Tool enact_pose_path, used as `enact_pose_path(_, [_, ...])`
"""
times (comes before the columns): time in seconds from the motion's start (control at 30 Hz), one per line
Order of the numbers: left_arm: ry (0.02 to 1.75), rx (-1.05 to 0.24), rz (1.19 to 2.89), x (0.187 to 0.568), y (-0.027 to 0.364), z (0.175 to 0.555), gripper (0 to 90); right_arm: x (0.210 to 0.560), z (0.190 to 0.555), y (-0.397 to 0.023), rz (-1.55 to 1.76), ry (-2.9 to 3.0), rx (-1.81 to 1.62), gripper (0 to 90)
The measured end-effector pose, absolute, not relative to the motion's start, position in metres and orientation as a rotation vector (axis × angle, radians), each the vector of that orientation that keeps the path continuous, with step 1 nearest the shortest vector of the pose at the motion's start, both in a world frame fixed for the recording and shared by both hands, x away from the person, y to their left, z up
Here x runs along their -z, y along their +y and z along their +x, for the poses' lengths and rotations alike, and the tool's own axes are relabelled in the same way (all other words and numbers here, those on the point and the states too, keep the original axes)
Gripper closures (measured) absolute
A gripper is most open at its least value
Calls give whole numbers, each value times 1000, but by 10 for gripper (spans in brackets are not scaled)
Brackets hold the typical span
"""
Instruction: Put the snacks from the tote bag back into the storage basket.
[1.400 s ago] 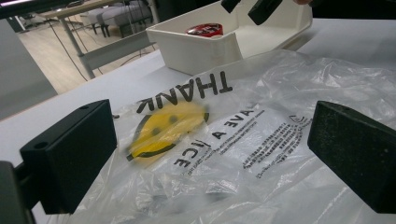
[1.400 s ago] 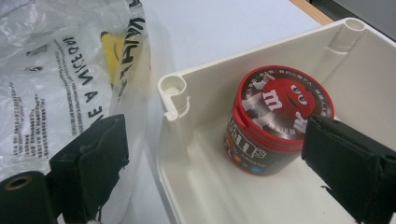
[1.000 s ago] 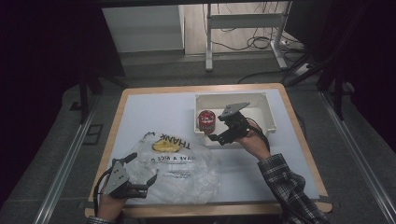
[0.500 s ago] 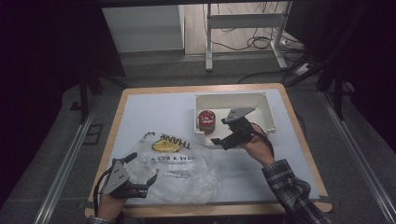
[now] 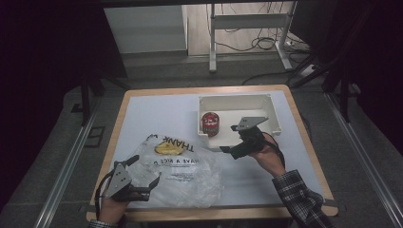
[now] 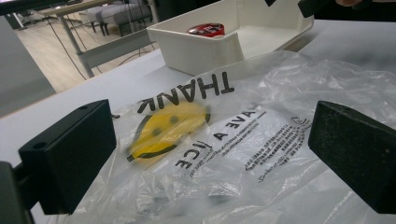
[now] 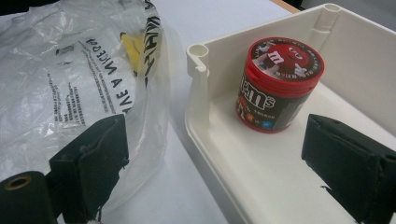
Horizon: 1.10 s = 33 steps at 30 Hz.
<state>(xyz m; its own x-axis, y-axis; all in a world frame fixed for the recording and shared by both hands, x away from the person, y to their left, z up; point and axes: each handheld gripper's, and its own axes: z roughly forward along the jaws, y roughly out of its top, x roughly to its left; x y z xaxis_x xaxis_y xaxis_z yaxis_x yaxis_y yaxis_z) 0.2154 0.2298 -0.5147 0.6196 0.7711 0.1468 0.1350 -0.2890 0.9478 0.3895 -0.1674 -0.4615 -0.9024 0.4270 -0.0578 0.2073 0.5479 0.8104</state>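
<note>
- A pale blue-white table with a wooden edge was seen from above, standing on a grey floor; metal rails ran along both sides, and a white desk frame with loose cables stood in the far part of the room.
- A white rectangular bin was placed on the far right part of the table; its near left corner post was visible in the right gripper view.
- A red-lidded candy jar stood upright inside the bin, in its near left corner, just beside the left wall.
- A clear plastic bag, printed with black lettering and a yellow smiley face, lay crumpled on the near left part of the table, its right edge just beside the bin.
- The left gripper was held low at the near left edge of the table, at the bag's near left margin; its jaws were spread wide, with the bag's film lying between and beyond them, and no pad was seen pressing on it.
- The right gripper was held by a hand with a plaid sleeve entering from the near right; it pointed left and away, over the bin's near wall.
- In the right gripper view its jaws stood apart and empty, one over the bag's edge and one over the bin floor, with the jar ahead of them and untouched.
</note>
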Motion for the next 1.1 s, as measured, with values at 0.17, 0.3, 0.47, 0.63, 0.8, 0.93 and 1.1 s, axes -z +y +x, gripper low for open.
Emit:
enact_pose_path(0.17, [741,-745,1787,515,229,216,8,465,383,-172,542,2540,-1281,76])
enact_pose_path(0.3, [741,-744,1796,516,229,217,8,468,378,-175,541,2546,-1270,76])
enact_pose_path(0.47, [739,-741,1799,516,228,217,8,468,372,-178,539,2533,-1283,76])
enact_pose_path(0.63, [739,-740,1796,516,228,217,8,466,364,-183,534,2507,-1306,76])
enact_pose_path(0.8, [738,-740,1794,516,228,217,9,467,358,-190,539,2493,-1314,76])
enact_pose_path(0.93, [738,-741,1793,516,228,217,9,469,354,-196,553,2483,-1319,76])
enact_pose_path(1.1, [737,-741,1792,516,228,217,9,469,349,-204,564,2466,-1334,76])
